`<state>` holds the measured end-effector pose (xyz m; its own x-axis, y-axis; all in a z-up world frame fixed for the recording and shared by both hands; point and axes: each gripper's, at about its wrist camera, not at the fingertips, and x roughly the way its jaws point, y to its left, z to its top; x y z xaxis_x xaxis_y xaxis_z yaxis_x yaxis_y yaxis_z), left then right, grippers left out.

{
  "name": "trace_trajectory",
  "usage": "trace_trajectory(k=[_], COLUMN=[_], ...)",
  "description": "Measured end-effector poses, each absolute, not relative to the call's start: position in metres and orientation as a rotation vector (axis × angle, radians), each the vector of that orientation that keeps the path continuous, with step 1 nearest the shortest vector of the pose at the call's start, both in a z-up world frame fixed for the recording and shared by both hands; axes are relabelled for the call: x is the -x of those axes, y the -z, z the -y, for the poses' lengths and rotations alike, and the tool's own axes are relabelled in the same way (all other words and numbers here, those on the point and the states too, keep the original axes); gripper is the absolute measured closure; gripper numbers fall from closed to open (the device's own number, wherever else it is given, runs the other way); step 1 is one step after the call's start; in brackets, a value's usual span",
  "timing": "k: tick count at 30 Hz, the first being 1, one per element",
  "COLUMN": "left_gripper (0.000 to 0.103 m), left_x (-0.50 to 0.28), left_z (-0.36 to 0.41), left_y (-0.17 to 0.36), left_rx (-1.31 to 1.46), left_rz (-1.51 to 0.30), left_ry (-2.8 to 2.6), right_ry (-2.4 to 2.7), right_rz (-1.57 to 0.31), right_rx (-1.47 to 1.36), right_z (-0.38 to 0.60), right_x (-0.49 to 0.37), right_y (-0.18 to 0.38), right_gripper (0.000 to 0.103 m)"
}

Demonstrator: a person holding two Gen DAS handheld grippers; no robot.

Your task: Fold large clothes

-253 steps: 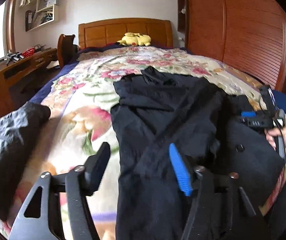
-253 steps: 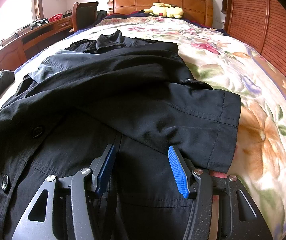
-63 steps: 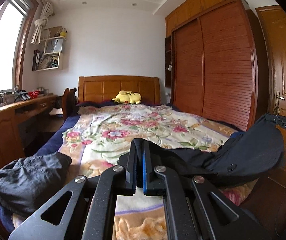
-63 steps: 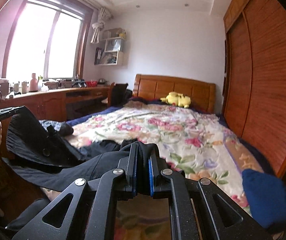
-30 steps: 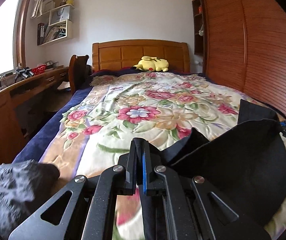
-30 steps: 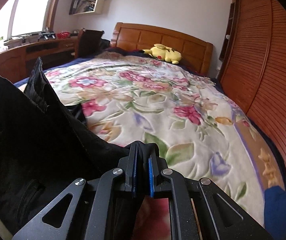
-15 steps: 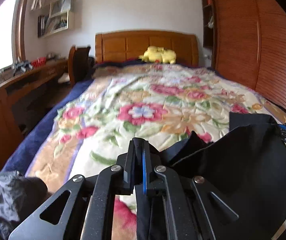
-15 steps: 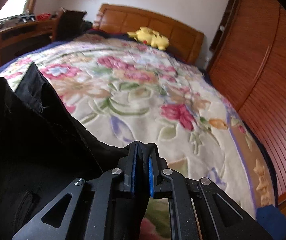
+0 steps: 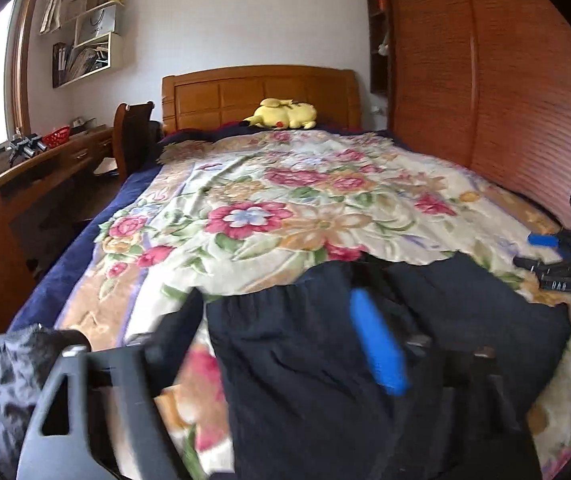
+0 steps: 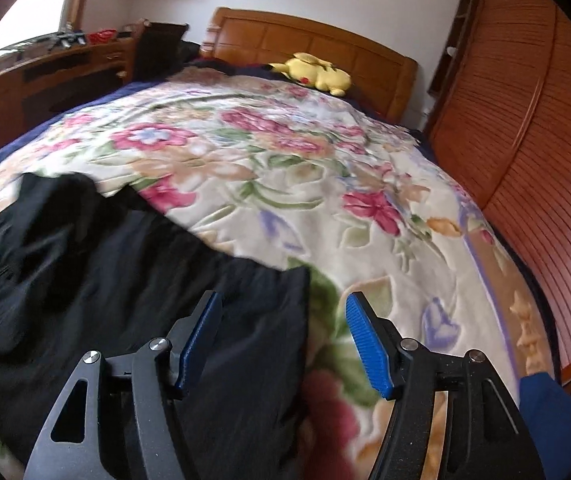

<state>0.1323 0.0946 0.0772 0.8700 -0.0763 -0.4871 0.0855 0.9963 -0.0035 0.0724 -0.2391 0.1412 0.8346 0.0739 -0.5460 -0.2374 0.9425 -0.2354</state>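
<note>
Both claws are opening and grip nothing. The left claw point(image 9: 285, 332) and right claw point(image 10: 281, 340) hover over the black garment point(image 10: 125, 280), which lies flat beneath them across the bed's point(image 10: 285, 152) near end, long axis crosswise.

Two wrist fisheyes, both at the foot of the bed point(image 9: 317, 216), looking along it to the headboard point(image 9: 257, 92).
Left wrist view sits low and close over the black garment point(image 9: 305, 360), angled down; right-side gripper point(image 9: 557, 256) shows at its right edge. Right wrist view is just as near, tilted — wardrobe point(image 10: 545, 120) on its right. Shared: garment, floral blanket point(image 10: 285, 168), yellow plush point(image 10: 317, 72), desk point(image 10: 45, 76) — all from similar height.
</note>
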Motion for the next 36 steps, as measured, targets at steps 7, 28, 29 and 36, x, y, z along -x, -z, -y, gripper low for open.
trace_trajectory(k=[7,28,29,36], left_gripper=[0.021,0.021,0.021,0.021], left_x=[-0.089,-0.02,-0.019,-0.017], left_z=[-0.069,-0.087,-0.091,-0.113], left_y=[-0.053,0.001,0.003,0.013], left_rx=[-0.013,-0.032,-0.03,-0.016], left_rz=[-0.534,-0.569,-0.575,-0.6], left_ry=[0.119,0.064,0.058,0.022], right_ry=[-0.232,-0.199,-0.197,-0.176], right_rz=[-0.581,-0.612,-0.616,-0.626], right_rx=[0.276,0.204,0.199,0.195], right_z=[0.27,0.301,0.301,0.3], right_x=[-0.014,0.048,0.047,0.039], right_y=[-0.123,-0.095,-0.093,-0.084], right_gripper=[0.031,0.03,0.03,0.025])
